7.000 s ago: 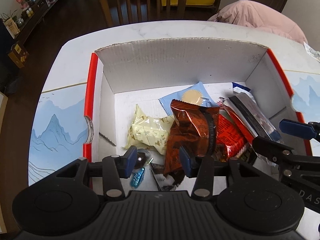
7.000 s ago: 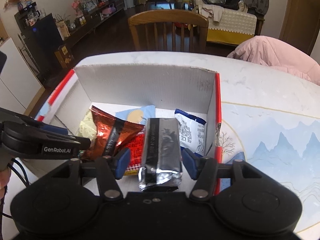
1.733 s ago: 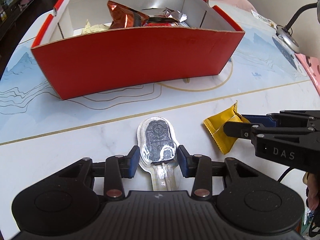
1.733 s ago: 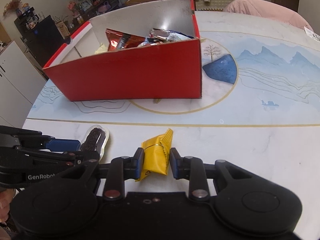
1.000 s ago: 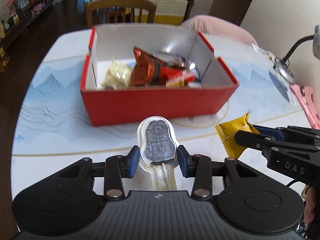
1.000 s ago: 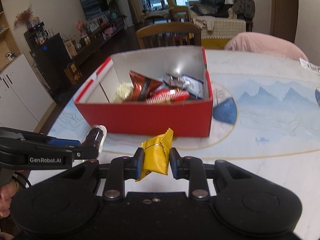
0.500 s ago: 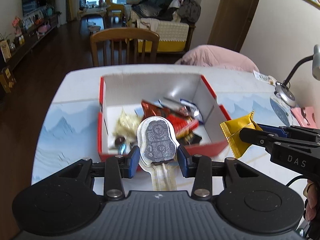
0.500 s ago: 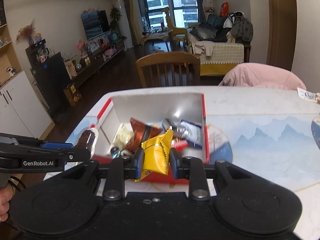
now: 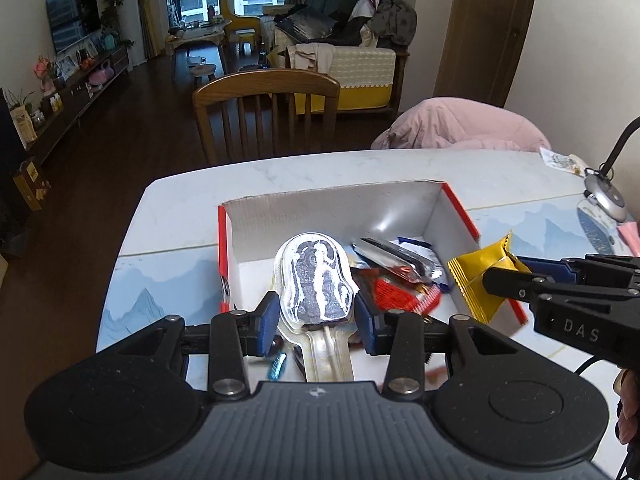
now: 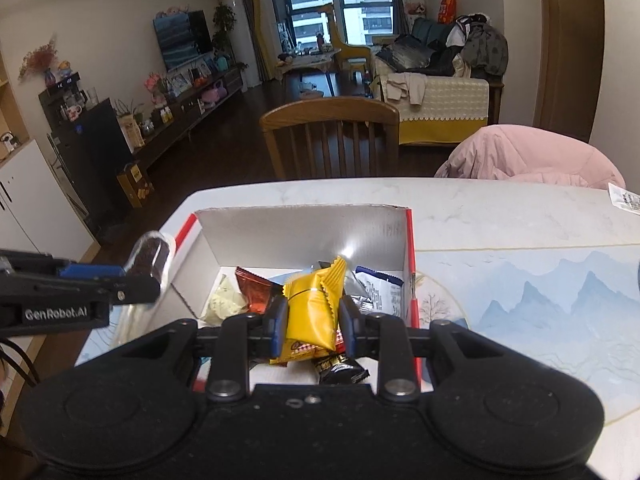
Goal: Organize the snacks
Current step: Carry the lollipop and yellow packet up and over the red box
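My left gripper (image 9: 316,318) is shut on a clear-wrapped chocolate ice-cream bar (image 9: 316,284), held above the near part of the red cardboard box (image 9: 460,210). That same bar (image 10: 150,258) shows at the left of the right wrist view, over the box's left wall. My right gripper (image 10: 313,322) is shut on a yellow snack packet (image 10: 314,306), held over the box (image 10: 410,264) near its right side. From the left wrist view the yellow packet (image 9: 478,276) hangs by the box's right wall. Several wrapped snacks (image 9: 400,276) lie inside the box.
The box stands on a white marble table (image 9: 280,172) with a blue mountain-print mat (image 10: 540,292). A wooden chair (image 9: 266,116) and a pink jacket (image 9: 460,128) are beyond the far edge. A desk lamp (image 9: 604,196) stands at the right.
Both grippers have risen and moved forward from in front of the box to above it, each still gripping its snack. The box now appears from higher up, with its inside showing.
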### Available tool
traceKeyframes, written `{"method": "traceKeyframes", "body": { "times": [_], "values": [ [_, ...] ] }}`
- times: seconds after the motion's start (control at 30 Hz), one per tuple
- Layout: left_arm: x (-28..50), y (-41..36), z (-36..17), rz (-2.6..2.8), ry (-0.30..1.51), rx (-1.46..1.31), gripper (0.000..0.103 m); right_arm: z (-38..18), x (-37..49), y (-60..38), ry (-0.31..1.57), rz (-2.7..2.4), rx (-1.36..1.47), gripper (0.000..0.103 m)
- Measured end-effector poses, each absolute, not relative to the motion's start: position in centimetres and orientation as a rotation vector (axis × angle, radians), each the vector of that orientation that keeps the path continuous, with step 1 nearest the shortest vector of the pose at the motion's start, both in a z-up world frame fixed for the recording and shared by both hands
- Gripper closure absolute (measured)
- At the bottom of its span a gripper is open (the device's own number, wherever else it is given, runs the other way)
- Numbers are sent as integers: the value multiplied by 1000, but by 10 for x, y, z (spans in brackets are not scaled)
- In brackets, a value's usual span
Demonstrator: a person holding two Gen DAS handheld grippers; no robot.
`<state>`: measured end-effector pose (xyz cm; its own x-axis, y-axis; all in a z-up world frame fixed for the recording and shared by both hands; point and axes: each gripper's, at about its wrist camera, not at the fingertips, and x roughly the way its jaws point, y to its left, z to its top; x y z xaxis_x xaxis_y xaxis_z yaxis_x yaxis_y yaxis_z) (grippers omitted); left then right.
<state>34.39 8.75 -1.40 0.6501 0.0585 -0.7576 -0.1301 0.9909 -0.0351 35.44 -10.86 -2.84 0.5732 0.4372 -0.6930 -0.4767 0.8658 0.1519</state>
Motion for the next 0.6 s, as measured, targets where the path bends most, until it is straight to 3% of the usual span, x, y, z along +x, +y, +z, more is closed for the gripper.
{"method": "traceKeyframes", "body": {
  "times": [0.6],
  "values": [
    [398,99,-72,153,1000,-58,63,-76,400,-83,921,556,-70,77]
  ]
}}
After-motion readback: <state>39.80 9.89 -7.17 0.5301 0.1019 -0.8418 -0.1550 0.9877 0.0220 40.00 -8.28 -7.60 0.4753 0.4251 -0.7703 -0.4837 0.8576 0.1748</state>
